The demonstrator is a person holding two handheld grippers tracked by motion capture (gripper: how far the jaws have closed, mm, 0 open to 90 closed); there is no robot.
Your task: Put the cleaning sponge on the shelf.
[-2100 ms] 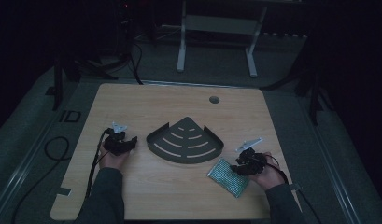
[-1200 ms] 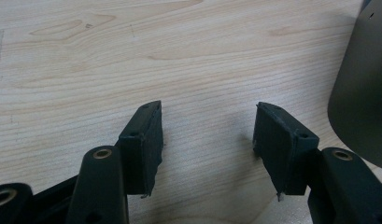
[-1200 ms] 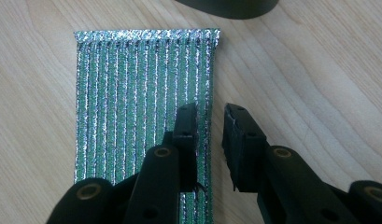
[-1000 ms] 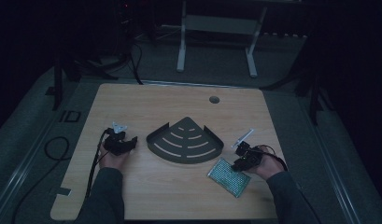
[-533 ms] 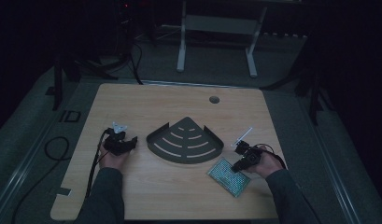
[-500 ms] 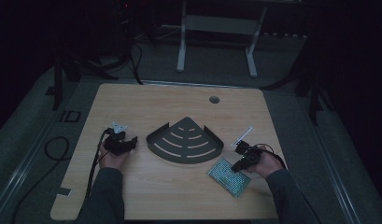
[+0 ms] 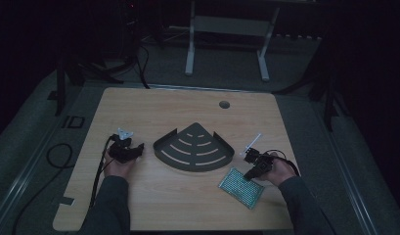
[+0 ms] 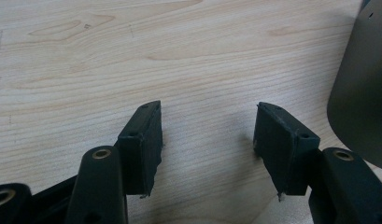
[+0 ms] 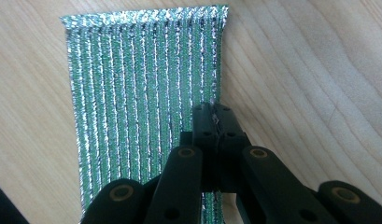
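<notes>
Gripping the near right edge of a green foil pouch, the right claw has its jaws pressed together with the shiny material caught between them; the claw's arms hide the pouch's near end. Pouch surface: metallic green with silver ribbed stripes running lengthwise, far edge crimped. No print or lettering legible on it. In the high view the pouch lies flat on the table at front right, just in front of the right claw, with the person's right hand behind it.

Left claw: jaws spread wide, bare wood grain between them, nothing held. It sits low over the table at the left. A dark curved wall is cut off at the right edge of the left gripper view; this matches the dark fan-shaped tray with curved slots at table centre, just beside the left claw.

Farther back: a round hole in the table top. Beyond the table the room is too dark to resolve, apart from a pale metal frame on the floor.
</notes>
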